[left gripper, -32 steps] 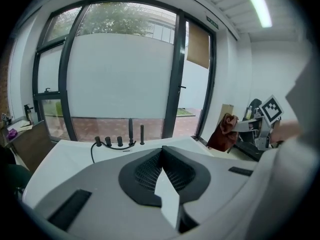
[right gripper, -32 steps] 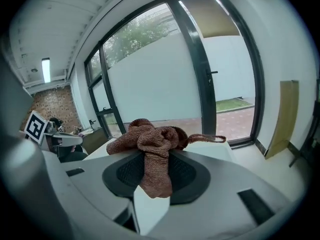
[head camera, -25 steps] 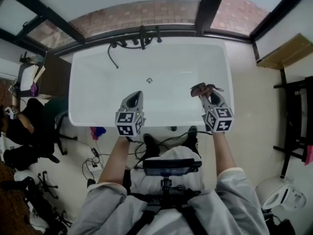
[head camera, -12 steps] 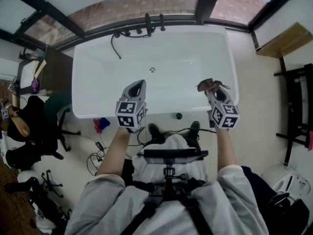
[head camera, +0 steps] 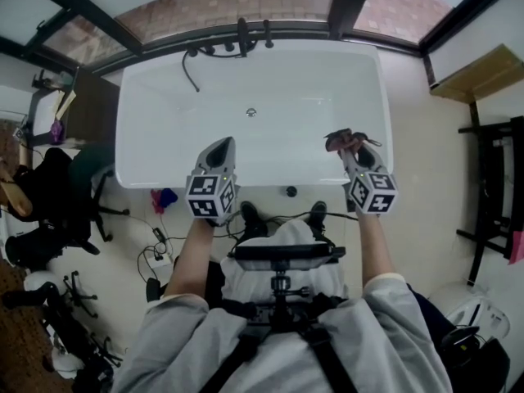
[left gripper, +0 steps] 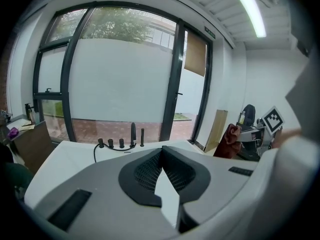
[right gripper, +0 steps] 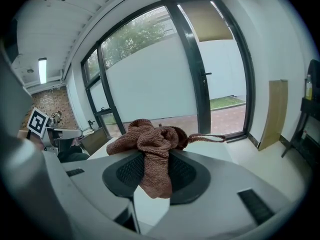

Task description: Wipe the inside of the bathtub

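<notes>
The white bathtub [head camera: 311, 88] lies crosswise below the person, its drain [head camera: 250, 112] near the middle of the floor and black taps [head camera: 242, 38] with a black hose [head camera: 187, 72] on the far rim.

The right gripper [head camera: 350, 149] is clamped on a brown knitted cloth [head camera: 339, 142], held over the right end of the tub. In the right gripper view the cloth [right gripper: 149, 140] bunches over the closed jaws, a loose loop trailing to the right and a fold hanging between the pads. It covers the fingertips, so their meeting point is hidden.

The left gripper [head camera: 223, 144] points over the near left part of the tub. Its own view shows the jaws closed tip to tip with nothing between them.

From above, both grippers cover the near inner wall, and whether either touches the tub cannot be told. In the left gripper view only the far rim of the tub [left gripper: 65, 156] shows past the gripper body. The right gripper view gives just a sliver of rim beside the cloth.
</notes>
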